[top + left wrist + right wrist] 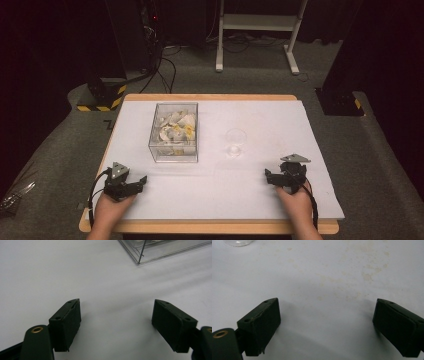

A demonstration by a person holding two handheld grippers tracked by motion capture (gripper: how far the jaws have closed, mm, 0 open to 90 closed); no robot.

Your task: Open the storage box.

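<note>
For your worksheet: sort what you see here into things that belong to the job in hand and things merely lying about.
Belonging to the job:
left gripper, open
right gripper, open
clear box of pale packets
small clear cup

Lying about:
white stand on the floor behind
striped black-and-yellow base
floor cables

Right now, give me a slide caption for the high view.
Two open hand-held grippers, left gripper and right gripper, rest near a clear box and small glass cup.

Each black claw [141,180] [268,175] carries a grey 3-cornered plate, a black trailing cable, 2 screw-holed blocky jaws and a brass-ringed pivot.
</note>
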